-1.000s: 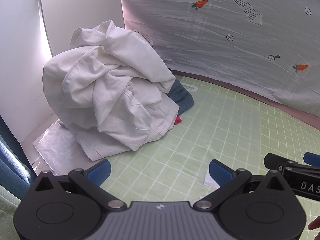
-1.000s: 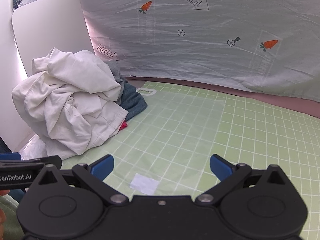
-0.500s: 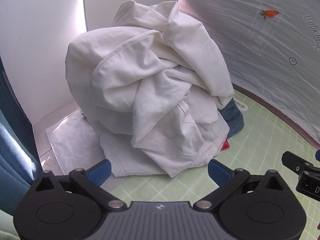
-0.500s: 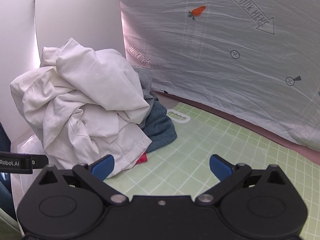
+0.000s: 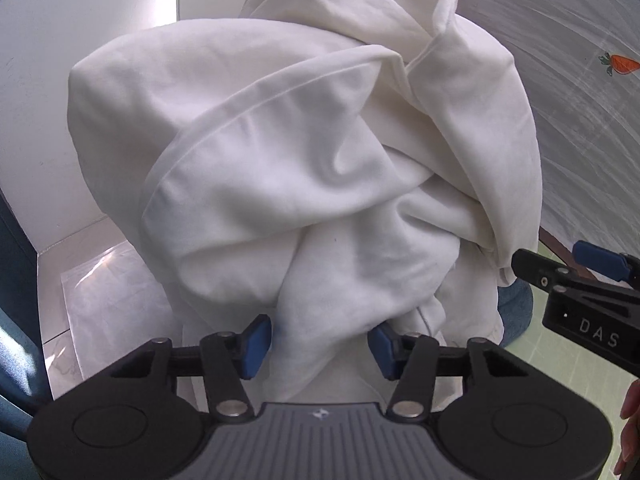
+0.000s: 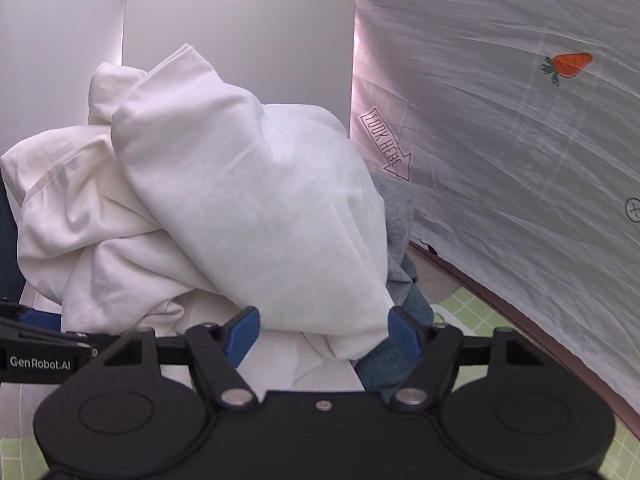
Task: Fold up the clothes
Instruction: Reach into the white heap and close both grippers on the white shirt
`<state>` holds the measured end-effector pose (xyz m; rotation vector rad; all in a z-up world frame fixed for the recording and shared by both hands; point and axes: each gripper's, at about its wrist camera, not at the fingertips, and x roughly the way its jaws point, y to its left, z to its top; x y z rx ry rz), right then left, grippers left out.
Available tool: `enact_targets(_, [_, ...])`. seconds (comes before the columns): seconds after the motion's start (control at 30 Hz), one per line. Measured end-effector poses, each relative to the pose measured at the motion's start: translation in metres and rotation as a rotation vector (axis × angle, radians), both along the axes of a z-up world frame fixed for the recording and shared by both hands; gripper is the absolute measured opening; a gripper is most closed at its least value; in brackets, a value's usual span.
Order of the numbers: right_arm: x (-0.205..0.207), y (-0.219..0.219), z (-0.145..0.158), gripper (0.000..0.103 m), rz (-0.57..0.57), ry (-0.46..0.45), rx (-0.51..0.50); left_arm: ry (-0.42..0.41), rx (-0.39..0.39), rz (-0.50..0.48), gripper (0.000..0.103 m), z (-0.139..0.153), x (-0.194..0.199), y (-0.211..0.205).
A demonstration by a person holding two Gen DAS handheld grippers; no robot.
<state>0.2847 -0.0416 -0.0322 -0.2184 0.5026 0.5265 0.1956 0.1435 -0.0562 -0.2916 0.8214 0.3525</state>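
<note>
White garment [image 5: 304, 184] between both grippers' jaws

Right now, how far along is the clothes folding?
Nothing is folded: the white garment is heaped on darker clothes. In hand: the left gripper and right gripper have just been closing around white folds. Lifting, spreading and every fold remain.

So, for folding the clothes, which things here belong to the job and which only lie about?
Belong to the job:
- white garment
- blue-grey clothes under it
- left gripper, right gripper, jaws just closing around white cloth
- green grid mat

Just lying about:
- carrot-print sheet
- white panel
</note>
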Motion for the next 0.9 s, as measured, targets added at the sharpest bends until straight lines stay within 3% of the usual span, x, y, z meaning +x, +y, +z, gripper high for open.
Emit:
enact_targets(0.17, [0.017,0.018,-0.003,0.079,0.059,-0.043,-0.051,-0.003,0.004,-0.005,0.042,-0.001,0.003,0.002])
enact_targets(0.3, [0.031,0.028,-0.003,0.094,0.100,-0.058,-0.102,-0.006,0.001,-0.008,0.036,-0.002,0.001,0.004])
enact_targets(0.33, [0.034,0.029,-0.002,0.093,0.111,-0.057,-0.112,-0.007,-0.003,-0.009,0.035,-0.002,0.001,0.005])
enact_targets(0.37, [0.036,0.029,-0.002,0.091,0.128,-0.038,-0.105,-0.008,-0.006,-0.009,0.034,-0.002,0.000,0.006])
enact_targets(0.47, [0.042,0.026,-0.002,0.054,0.182,0.062,-0.042,-0.010,-0.008,-0.012,0.030,-0.001,-0.002,0.005])
enact_targets(0.53, [0.038,0.026,-0.002,0.043,0.172,0.074,-0.049,-0.009,-0.009,-0.009,0.028,0.001,-0.002,0.003])
enact_targets(0.6, [0.031,0.025,-0.001,0.025,0.141,0.064,-0.070,-0.009,-0.009,-0.003,0.023,0.002,-0.002,0.000])
enact_targets(0.63, [0.029,0.021,0.001,0.023,0.122,0.065,-0.059,-0.010,-0.007,-0.002,0.022,0.003,-0.004,-0.001])
enact_targets(0.67, [0.026,0.017,0.003,0.011,0.102,0.065,-0.048,-0.012,-0.002,-0.001,0.017,0.005,-0.006,-0.003])
enact_targets(0.7, [0.023,0.011,0.005,0.008,0.080,0.067,-0.025,-0.016,0.002,0.001,0.011,0.007,-0.008,-0.004])
enact_targets(0.8, [0.012,-0.009,0.014,0.005,0.022,0.069,0.052,-0.039,0.001,0.001,0.007,0.013,-0.015,-0.005])
enact_targets(0.9, [-0.016,-0.023,0.027,0.004,-0.023,-0.008,0.044,-0.056,0.010,-0.007,0.005,0.022,-0.024,-0.009])
